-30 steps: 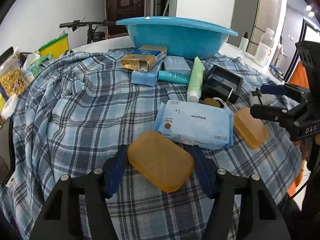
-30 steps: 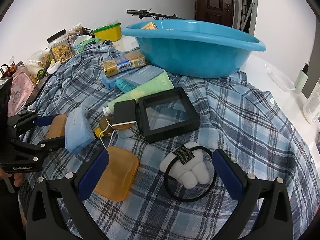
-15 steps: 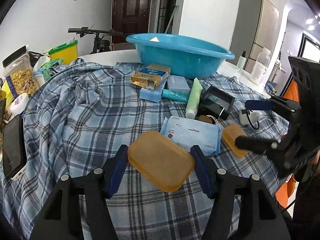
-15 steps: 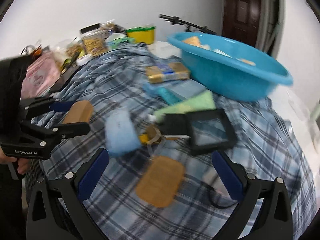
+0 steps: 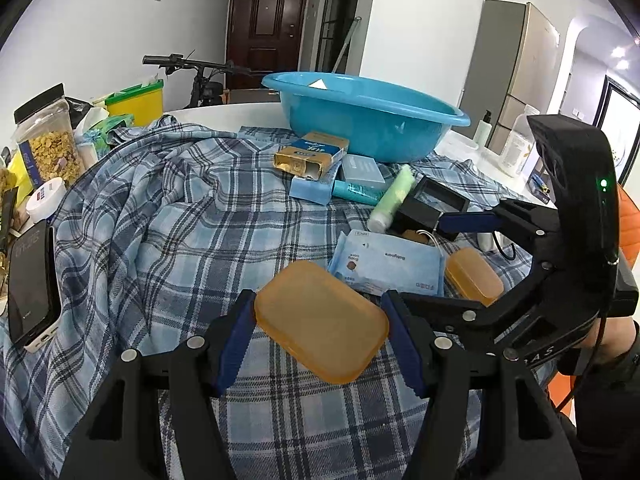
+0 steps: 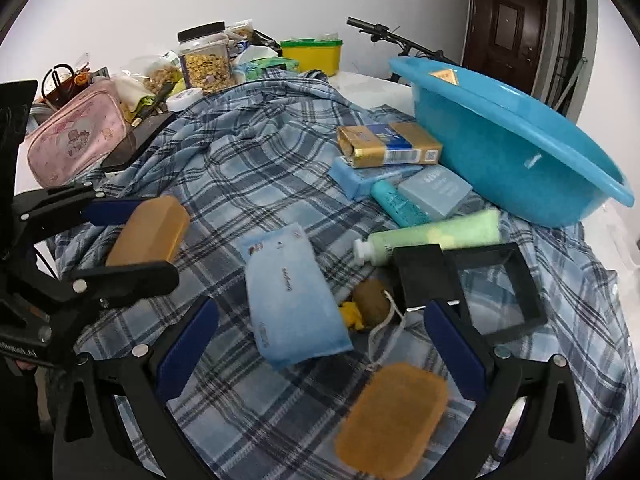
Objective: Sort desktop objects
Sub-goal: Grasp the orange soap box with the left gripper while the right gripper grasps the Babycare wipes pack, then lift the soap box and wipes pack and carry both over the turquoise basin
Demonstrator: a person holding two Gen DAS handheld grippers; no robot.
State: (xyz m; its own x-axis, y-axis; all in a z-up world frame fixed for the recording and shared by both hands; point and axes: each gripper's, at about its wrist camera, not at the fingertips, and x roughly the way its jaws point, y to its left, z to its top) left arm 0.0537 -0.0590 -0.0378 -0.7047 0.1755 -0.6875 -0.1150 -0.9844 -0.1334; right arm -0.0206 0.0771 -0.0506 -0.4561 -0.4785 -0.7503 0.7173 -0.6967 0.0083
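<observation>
- Across the far side of the surface (image 5: 224, 114), the blue basin (image 5: 372, 128) waits with a few items already inside, so it is probably the sorting destination.
- Spread over most of that surface is the plaid cloth (image 5: 168, 232), and the loose objects lie on it in a cluster in front of the basin.
- Lifted off the cloth since a second ago, the orange soap-box half (image 5: 320, 330) sits clenched between the blue pads of the left claw (image 5: 320, 336); it now hangs clear of the fabric, which suggests it is ready to travel to the basin.
- Swung leftward over the same interval, the right claw (image 6: 320, 344) has left the white hair tie behind and now hovers, jaws released and empty, above the second orange half (image 6: 394, 416); that half looks like its next pick, though motion blur softens this view.
- Beside both orange pieces lies the blue wipes pack (image 5: 390, 266), printed "Babycare".
- Nearer the basin, the gold-and-blue carton (image 6: 388, 146) shows a barcode, but its lettering is too small to read.
- At the left edge, a phone (image 5: 34, 288) lies with its screen lit and a clock showing.
</observation>
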